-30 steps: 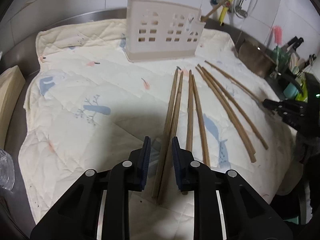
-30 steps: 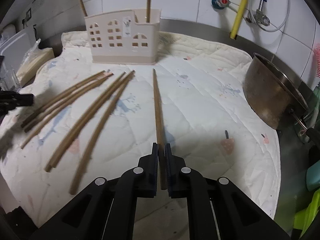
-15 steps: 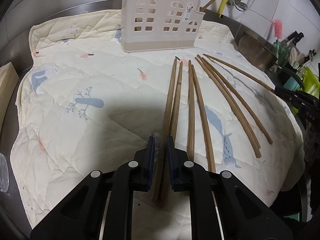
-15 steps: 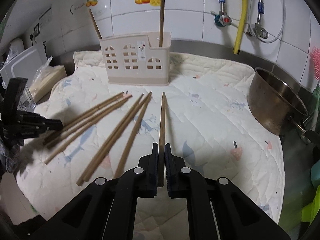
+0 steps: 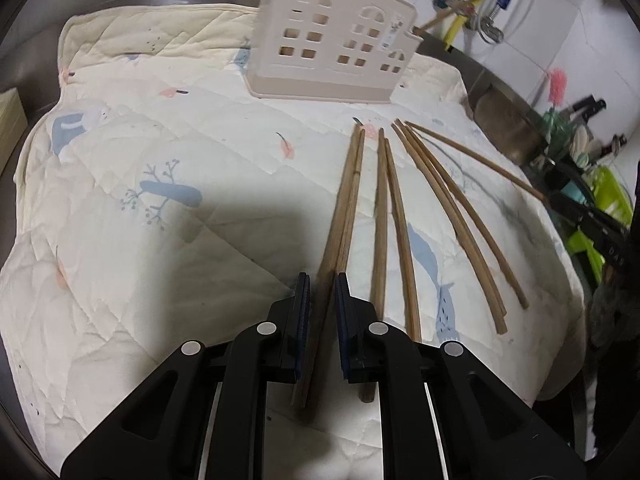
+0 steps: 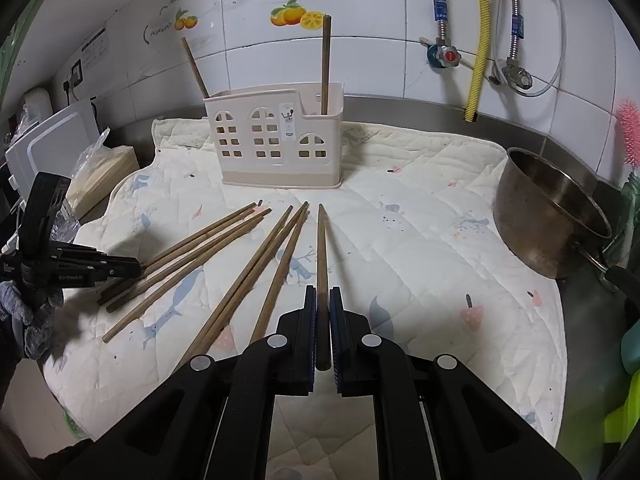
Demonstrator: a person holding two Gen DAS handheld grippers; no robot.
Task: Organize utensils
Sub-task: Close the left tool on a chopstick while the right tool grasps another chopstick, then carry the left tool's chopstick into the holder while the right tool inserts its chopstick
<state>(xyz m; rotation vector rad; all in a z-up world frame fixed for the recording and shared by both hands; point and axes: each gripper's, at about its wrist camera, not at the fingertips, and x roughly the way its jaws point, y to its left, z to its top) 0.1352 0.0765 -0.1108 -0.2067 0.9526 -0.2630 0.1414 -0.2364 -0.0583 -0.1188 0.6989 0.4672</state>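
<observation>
At the bottom centre of each view, the right hand-held gripper [image 6: 323, 322] is clamped on a single chopstick [image 6: 321, 248] and the left hand-held gripper [image 5: 321, 322] on a pair of chopsticks [image 5: 349, 196], so the pick-up looks done and next comes carrying them over the quilted cloth [image 6: 420, 240] to the utensil holder [image 6: 276, 136] at upper centre.

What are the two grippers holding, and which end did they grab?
The right gripper pinches one chopstick near its thick end. The left gripper is shut on a pair of chopsticks, also near their thick ends.
</observation>
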